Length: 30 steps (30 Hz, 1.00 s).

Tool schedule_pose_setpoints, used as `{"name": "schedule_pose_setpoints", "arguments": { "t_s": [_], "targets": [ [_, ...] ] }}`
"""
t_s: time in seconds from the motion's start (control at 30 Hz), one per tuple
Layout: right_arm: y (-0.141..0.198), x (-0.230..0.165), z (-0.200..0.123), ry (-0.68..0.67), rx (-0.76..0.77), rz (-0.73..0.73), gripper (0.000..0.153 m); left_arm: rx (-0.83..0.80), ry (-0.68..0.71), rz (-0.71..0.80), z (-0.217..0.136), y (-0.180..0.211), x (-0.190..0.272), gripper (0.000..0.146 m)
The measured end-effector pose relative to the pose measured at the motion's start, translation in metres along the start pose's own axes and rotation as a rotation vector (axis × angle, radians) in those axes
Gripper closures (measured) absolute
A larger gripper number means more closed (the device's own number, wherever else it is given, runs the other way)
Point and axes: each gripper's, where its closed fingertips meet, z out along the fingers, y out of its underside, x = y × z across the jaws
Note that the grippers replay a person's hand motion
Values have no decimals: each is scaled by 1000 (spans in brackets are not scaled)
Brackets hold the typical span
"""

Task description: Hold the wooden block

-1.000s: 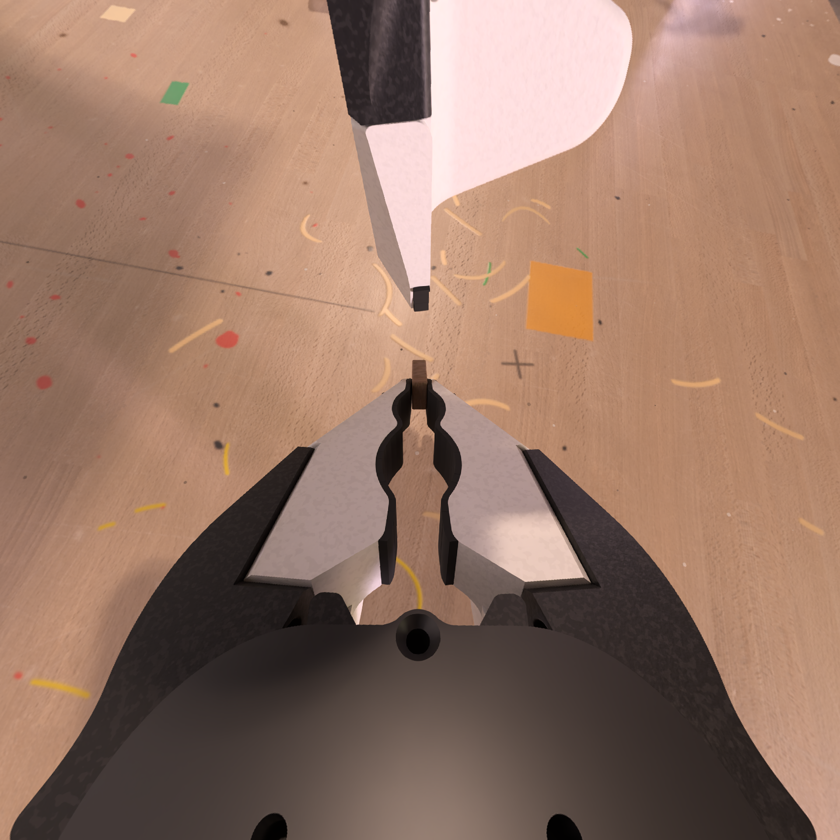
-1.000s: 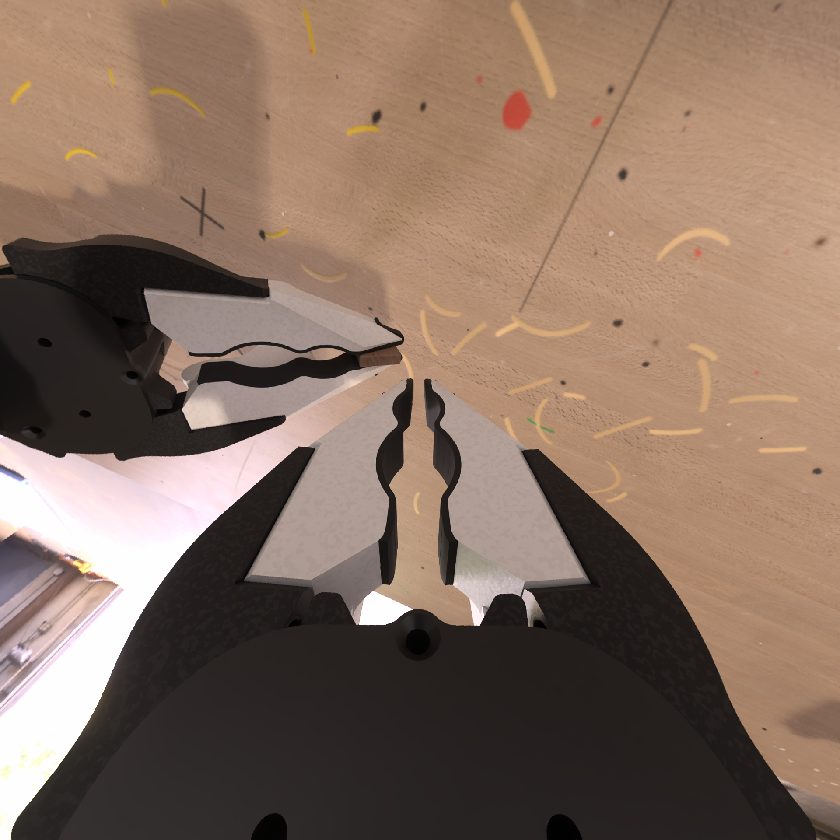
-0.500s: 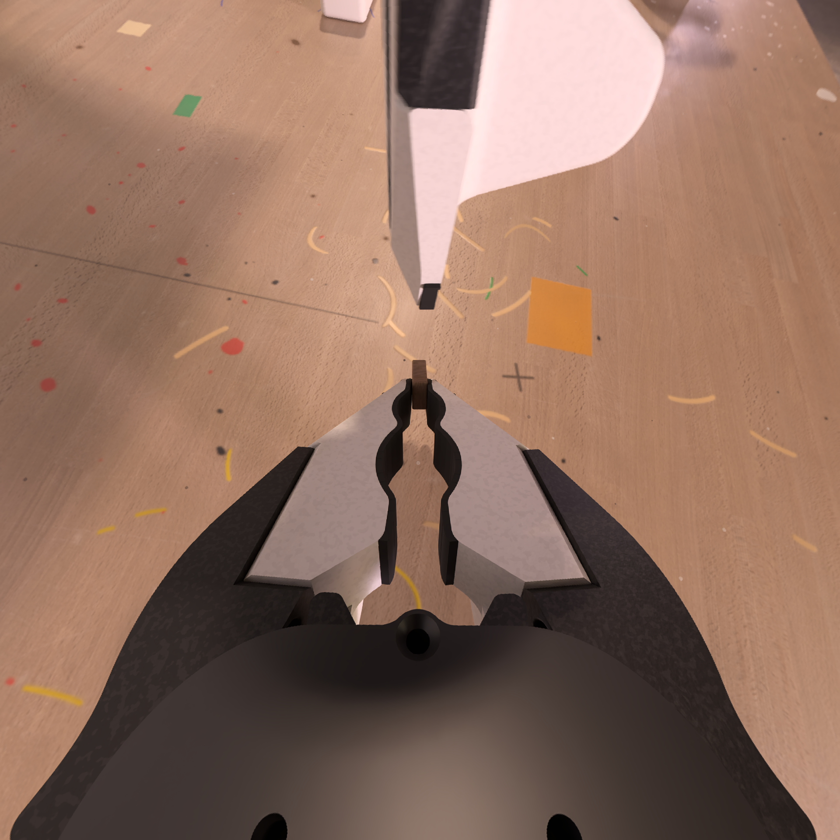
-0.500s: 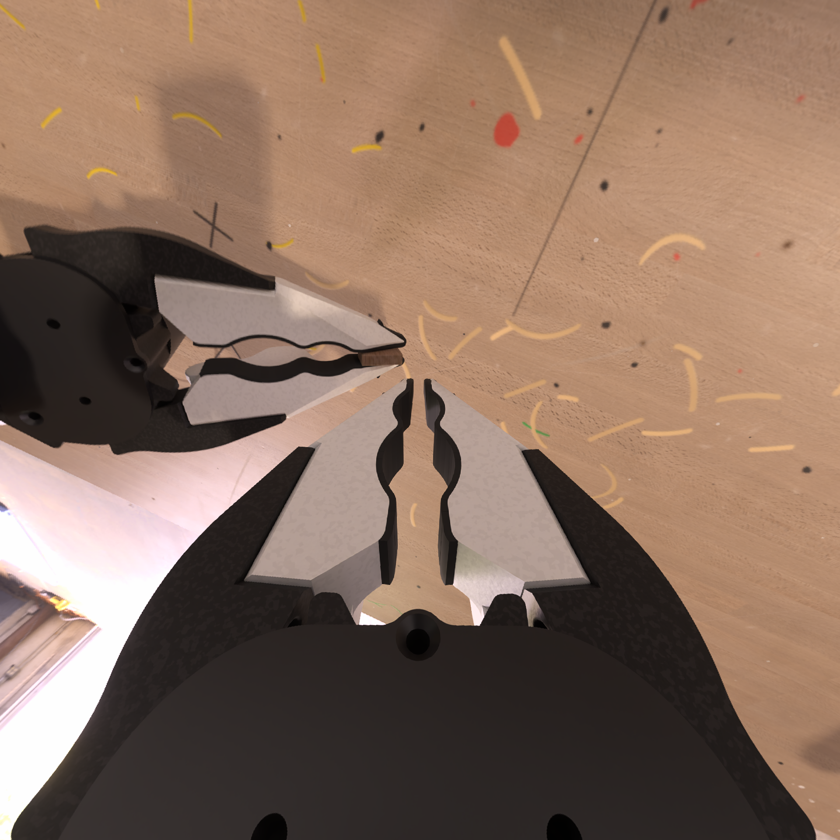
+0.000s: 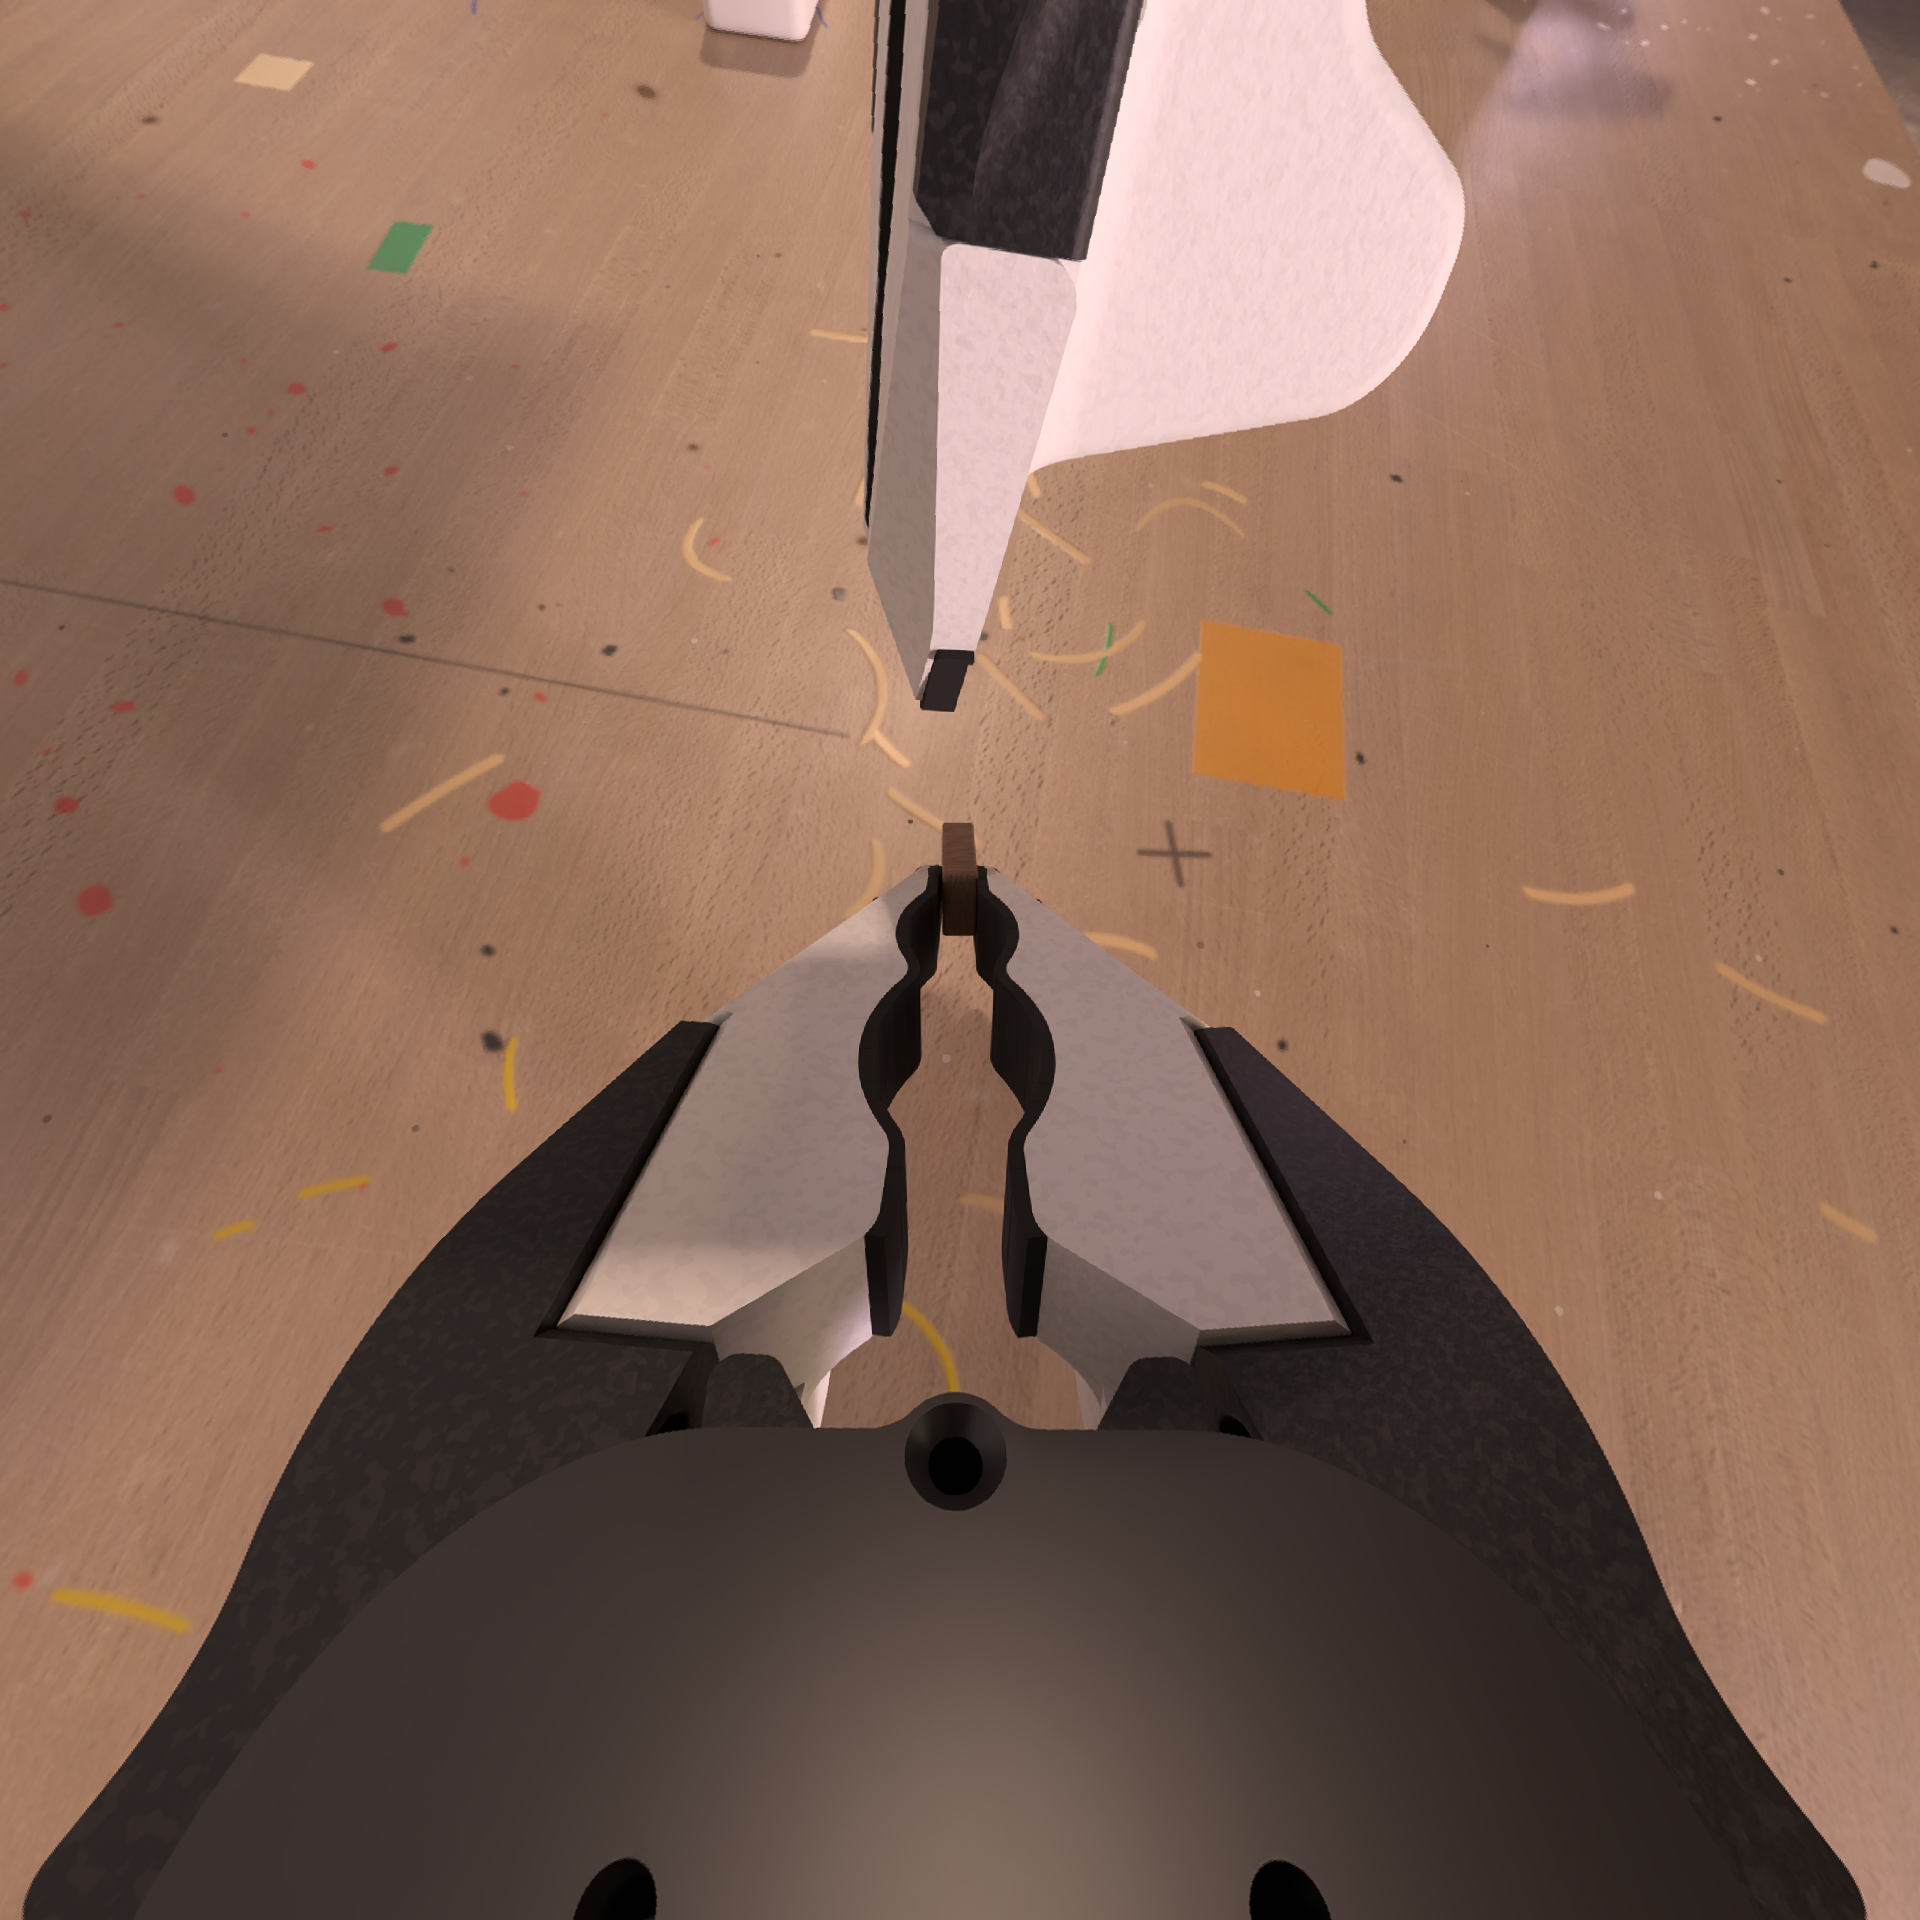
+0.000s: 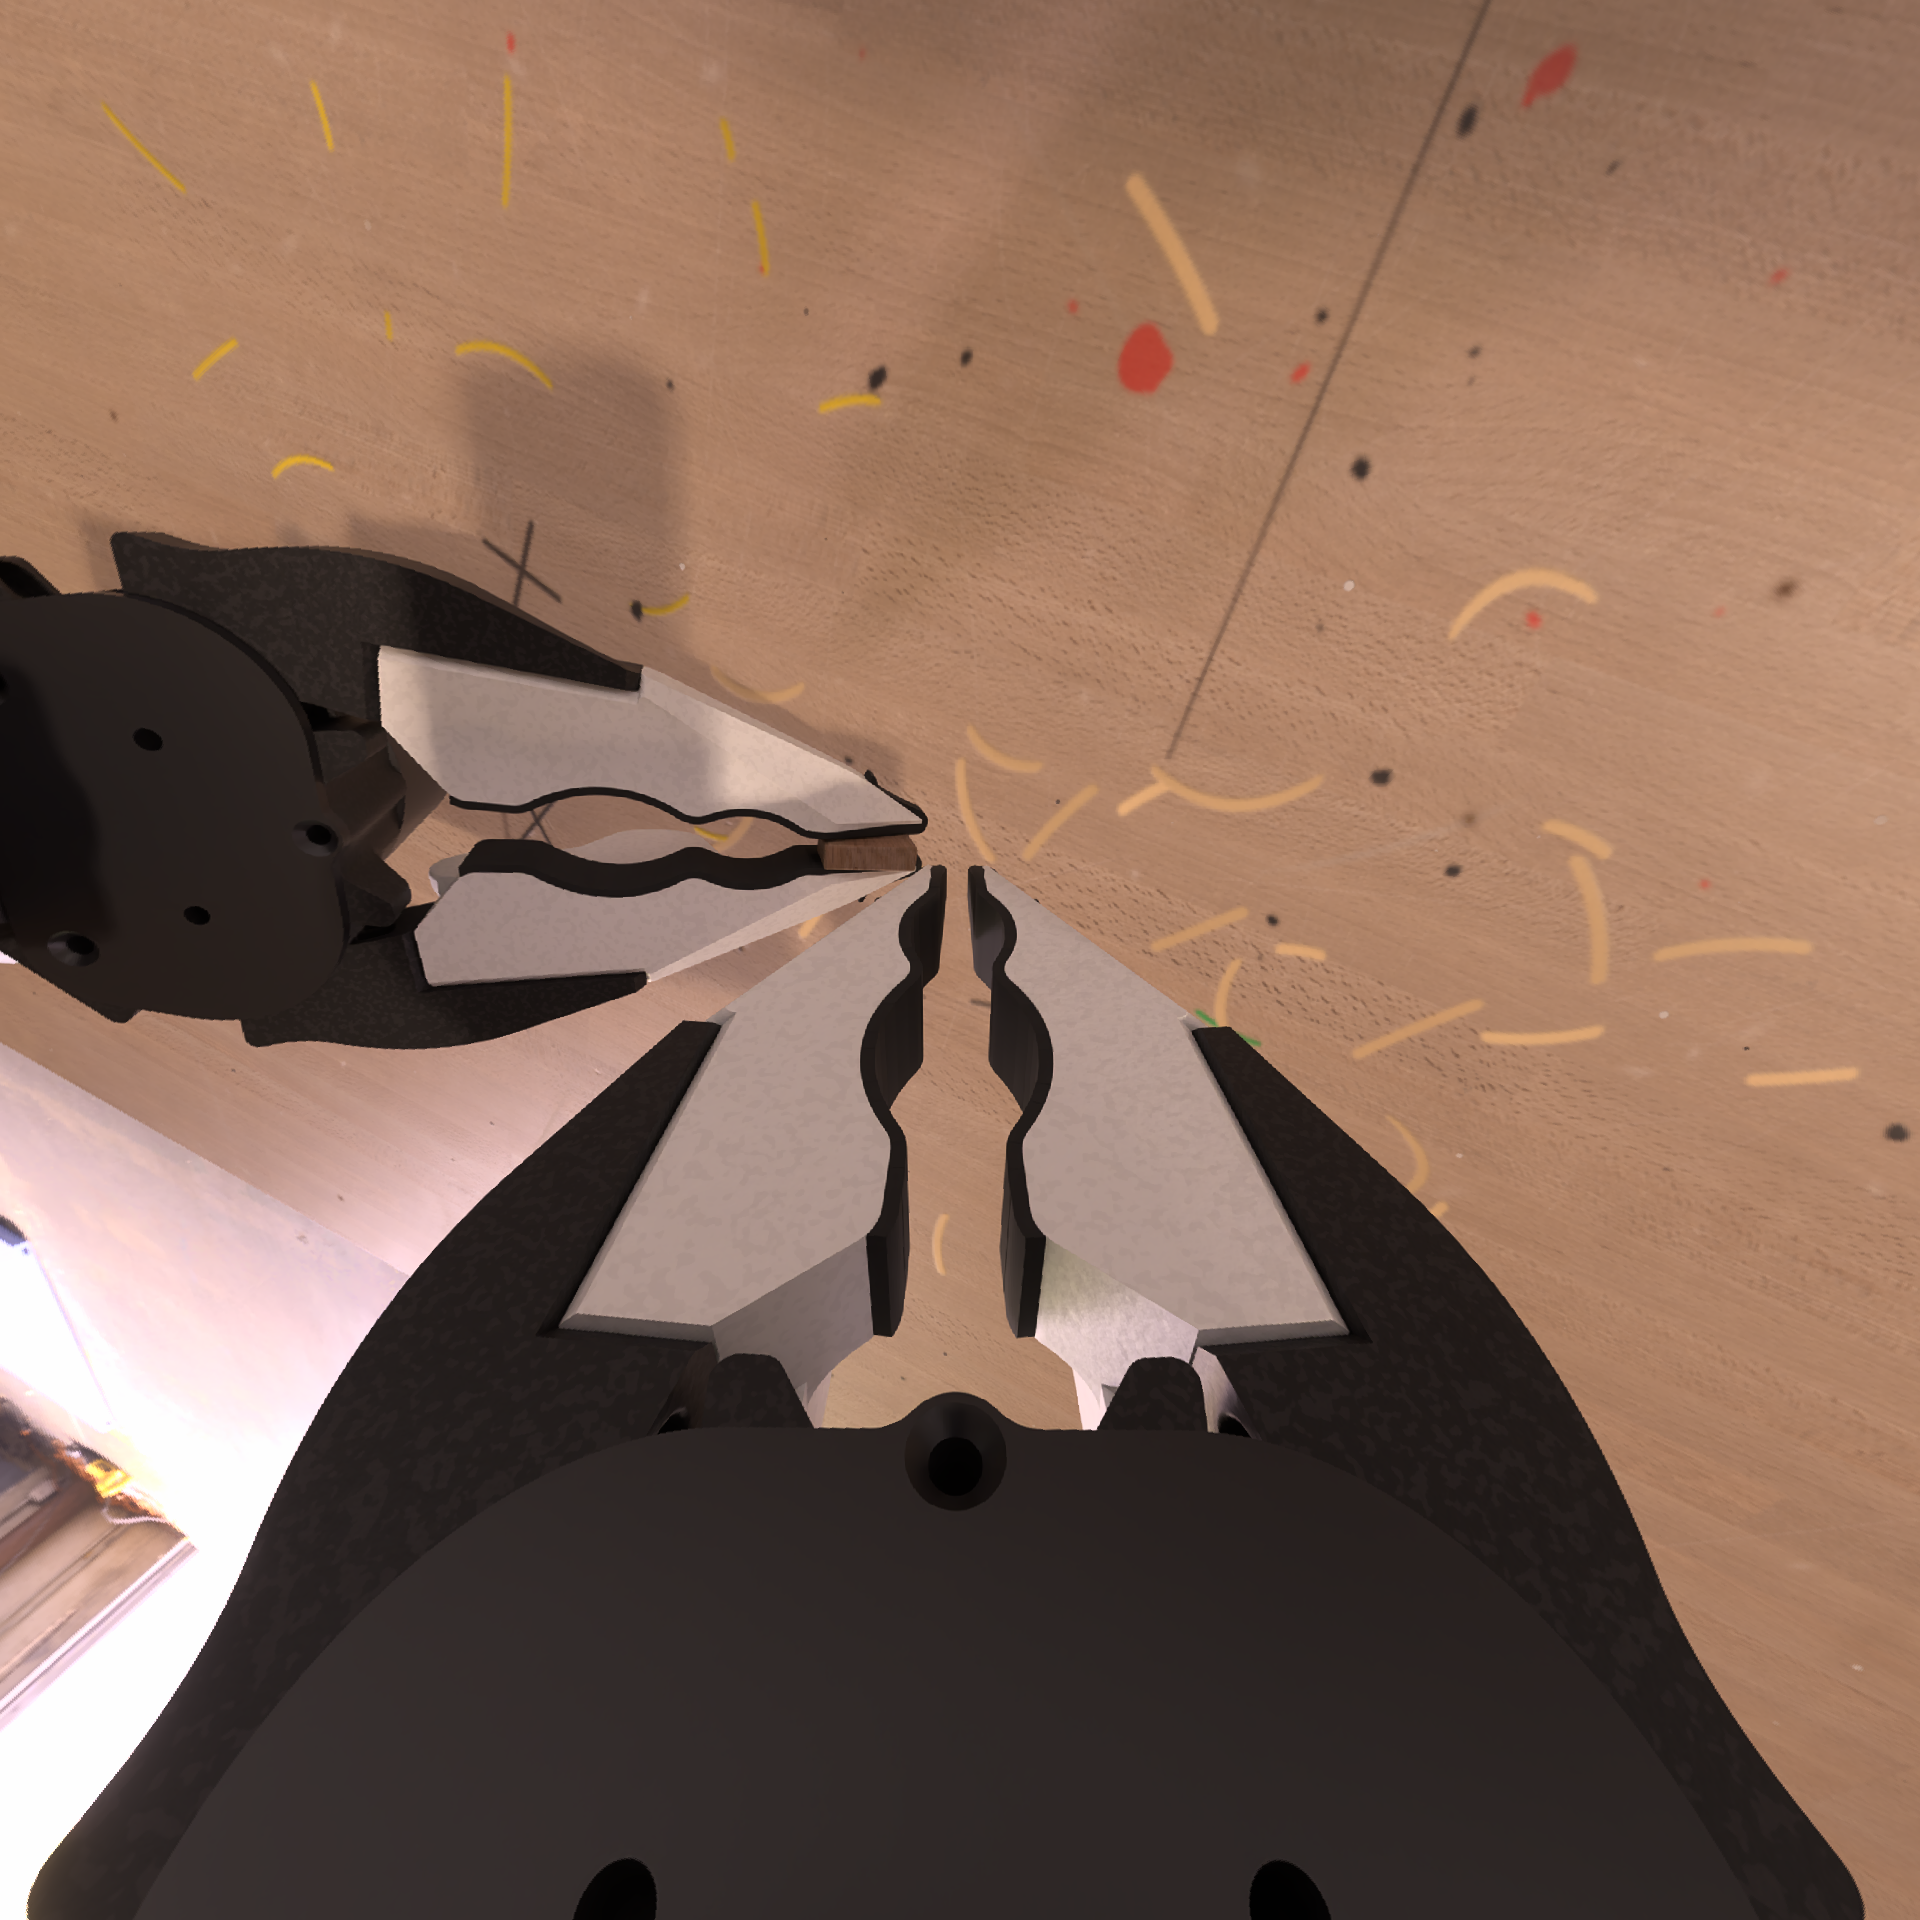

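Note:
A small dark-brown wooden block point(image 5: 957, 847) is pinched between the fingertips of my left gripper point(image 5: 957, 902), which is shut on it a little above the wooden table point(image 5: 416, 935). My right gripper point(image 6: 956, 878) is closed to a thin slit with nothing between its fingers. It shows edge-on in the left wrist view point(image 5: 943, 681), pointing down just beyond the block. In the right wrist view the left gripper point(image 6: 914, 844) comes in from the left with the block point(image 6: 868, 854), its tips almost touching the right gripper's tips.
The tabletop bears paint specks, curled shavings, a seam line point(image 5: 416, 649), an orange patch point(image 5: 1268, 710), a green patch point(image 5: 400, 247) and a black cross mark point(image 5: 1174, 854). A pale pink-white curved sheet point(image 5: 1247, 260) lies beyond the right gripper. A white object point(image 5: 758, 16) stands at the far edge.
The right gripper has turned and shifted slightly right in the left wrist view. The two grippers' tips have come closer together. The left gripper's hold on the block is unchanged.

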Motion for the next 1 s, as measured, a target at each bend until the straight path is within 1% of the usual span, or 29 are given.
{"name": "schedule_pose_setpoints", "arguments": {
  "t_s": [0.43,0.73,1.0],
  "targets": [
    [2,0,2,-19,52,27,148,-8,-2,3,1,1,0,141],
    [1,0,0,-6,81,-5,148,2,0,-7,0,0,-1,141],
    [1,0,0,-9,85,-4,148,-1,1,-6,0,0,-1,141]
  ]
}}
